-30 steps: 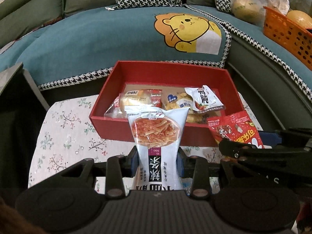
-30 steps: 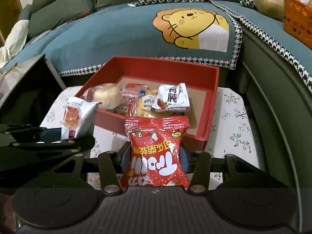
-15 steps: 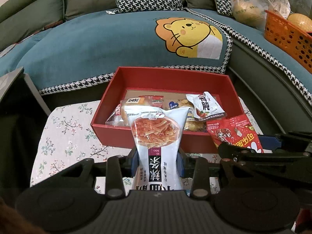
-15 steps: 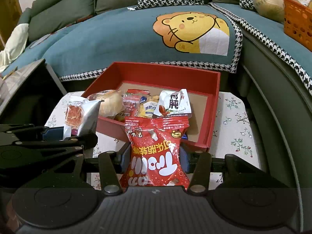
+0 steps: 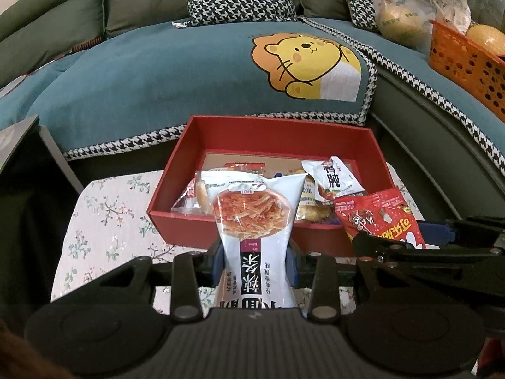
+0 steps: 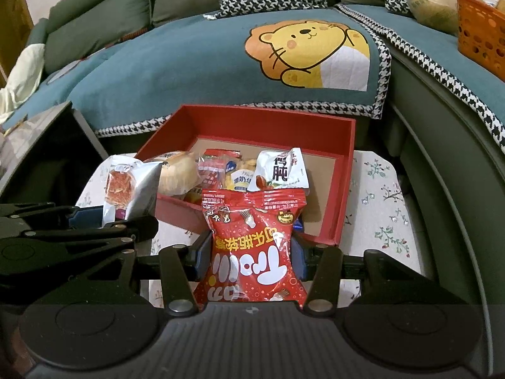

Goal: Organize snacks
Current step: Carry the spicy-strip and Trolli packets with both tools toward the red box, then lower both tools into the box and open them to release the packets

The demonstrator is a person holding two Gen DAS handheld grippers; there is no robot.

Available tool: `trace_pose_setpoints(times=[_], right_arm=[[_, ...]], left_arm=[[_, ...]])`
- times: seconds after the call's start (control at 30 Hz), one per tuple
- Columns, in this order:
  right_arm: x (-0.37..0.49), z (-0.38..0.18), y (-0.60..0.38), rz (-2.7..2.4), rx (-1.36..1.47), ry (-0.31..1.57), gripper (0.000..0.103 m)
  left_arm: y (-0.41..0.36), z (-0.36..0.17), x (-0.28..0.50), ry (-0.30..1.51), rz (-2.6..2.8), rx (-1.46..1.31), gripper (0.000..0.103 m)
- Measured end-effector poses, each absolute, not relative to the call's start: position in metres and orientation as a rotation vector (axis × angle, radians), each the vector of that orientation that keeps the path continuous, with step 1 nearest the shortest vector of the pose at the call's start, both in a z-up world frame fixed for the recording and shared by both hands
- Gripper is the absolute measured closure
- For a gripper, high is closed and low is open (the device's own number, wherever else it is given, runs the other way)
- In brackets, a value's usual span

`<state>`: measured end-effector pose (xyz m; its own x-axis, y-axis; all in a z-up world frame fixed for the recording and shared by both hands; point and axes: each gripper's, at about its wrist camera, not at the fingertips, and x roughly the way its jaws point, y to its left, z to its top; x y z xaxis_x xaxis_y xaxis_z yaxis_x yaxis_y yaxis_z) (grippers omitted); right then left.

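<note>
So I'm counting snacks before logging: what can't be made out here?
- Left wrist view: the white bag hides the box's middle snacks.
- Right wrist view: the red bag covers the box's near wall and a blue item behind.
- Both views: each bag's bottom is hidden by the gripper body.

Each handheld gripper is built of matte black plastic: a ribbed grey-black housing across the bottom with 2 round, dished caps at its corners and a small cross mark at its centre. From the housing of the left gripper point(image 5: 256, 260) and the right gripper point(image 6: 251, 257), 2 black linkage bars with silver rivet heads run forward to fingers point(image 5: 217, 260) faced with blue pads point(image 6: 202, 257). Seen side-on from the other camera, each unit shows stacked black arms, silver screws and a blue pad at the tip.
</note>
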<state>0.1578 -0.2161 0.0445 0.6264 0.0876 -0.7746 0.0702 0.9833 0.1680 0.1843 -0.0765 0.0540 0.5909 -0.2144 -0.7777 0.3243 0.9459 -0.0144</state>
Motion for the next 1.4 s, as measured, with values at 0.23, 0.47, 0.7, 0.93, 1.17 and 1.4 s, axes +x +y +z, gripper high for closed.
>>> trace_pose_setpoints(times=[0.23,0.47,0.7,0.93,1.17,1.4], right_arm=[[0.164,0.046,-0.218,0.004,0.200,0.889,0.046],[0.171,0.047,-0.223,-0.001,0.216,0.881,0.046],[0.179,0.046,-0.225,-0.002,0.219,0.880,0.046],[0.190,0.044,-0.229,-0.011,0.216,0.884,0.046],[0.202,0.041,-0.237,-0.023,0.222,0.881,0.046],[0.217,0.029,-0.241,-0.029,0.215,0.895,0.046]], left_arm=[[-0.078,0.055,0.191,0.877,-0.313,0.135,0.035],[-0.083,0.058,0.199,0.862,-0.307,0.142,0.035],[-0.086,0.057,0.208,0.861,-0.300,0.141,0.035],[-0.092,0.055,0.217,0.864,-0.297,0.141,0.035],[-0.101,0.053,0.231,0.857,-0.294,0.152,0.035],[-0.107,0.040,0.246,0.869,-0.282,0.162,0.035]])
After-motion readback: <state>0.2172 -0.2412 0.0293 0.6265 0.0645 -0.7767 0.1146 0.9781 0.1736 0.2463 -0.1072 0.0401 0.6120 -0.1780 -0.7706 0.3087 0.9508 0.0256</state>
